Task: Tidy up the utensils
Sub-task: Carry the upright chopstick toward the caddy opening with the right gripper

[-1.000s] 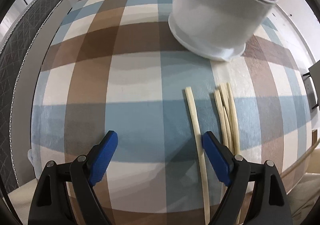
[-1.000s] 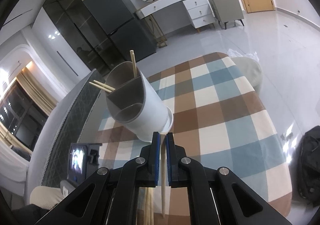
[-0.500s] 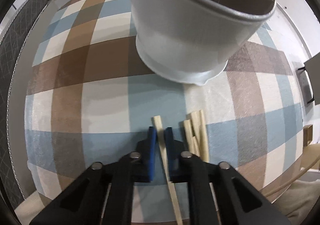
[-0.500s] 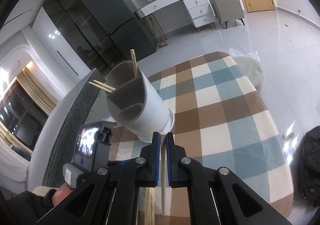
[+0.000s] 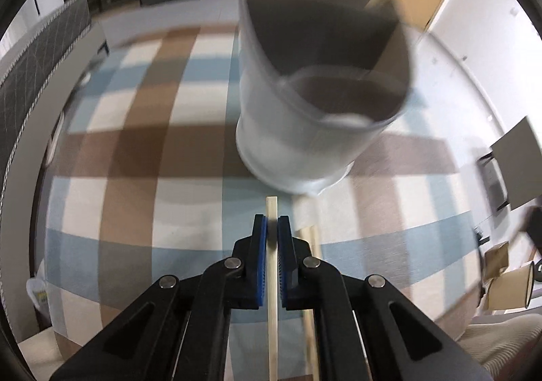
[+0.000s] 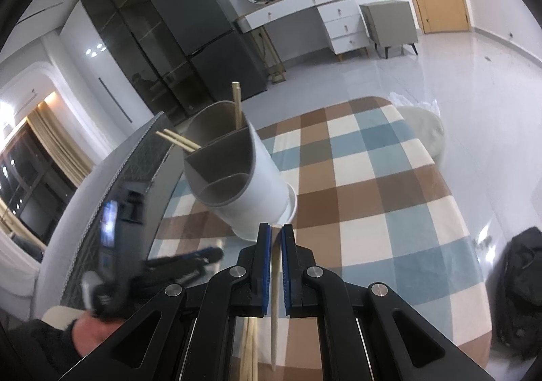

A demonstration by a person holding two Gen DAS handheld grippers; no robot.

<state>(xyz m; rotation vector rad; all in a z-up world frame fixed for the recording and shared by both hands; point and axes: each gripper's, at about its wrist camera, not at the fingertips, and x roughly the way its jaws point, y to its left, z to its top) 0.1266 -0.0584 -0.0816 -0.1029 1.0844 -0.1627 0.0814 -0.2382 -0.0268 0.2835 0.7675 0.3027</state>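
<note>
A white utensil holder [image 5: 305, 130] with grey inner compartments stands on the checked tablecloth [image 5: 135, 150], blurred in the left wrist view. Its back compartments hold chopsticks [image 6: 237, 103]. My left gripper [image 5: 272, 223] is shut on a pale wooden chopstick [image 5: 272, 296], held above the cloth just short of the holder's base. More chopsticks [image 5: 310, 245] lie on the cloth to its right. In the right wrist view my right gripper [image 6: 276, 232] is shut on another chopstick [image 6: 275, 279], in front of the holder [image 6: 250, 184]. The left gripper [image 6: 189, 262] appears there blurred, at lower left.
A grey quilted seat back [image 5: 34, 59] runs along the table's left side. A pale round stool [image 6: 423, 133] stands past the far table edge and a black bag [image 6: 521, 279] lies on the floor at right. Several loose chopsticks [image 6: 249, 347] lie under the right gripper.
My left gripper went from open to shut on one chopstick, then rose with it off the cloth toward the holder. The right gripper has kept still with its chopstick.
</note>
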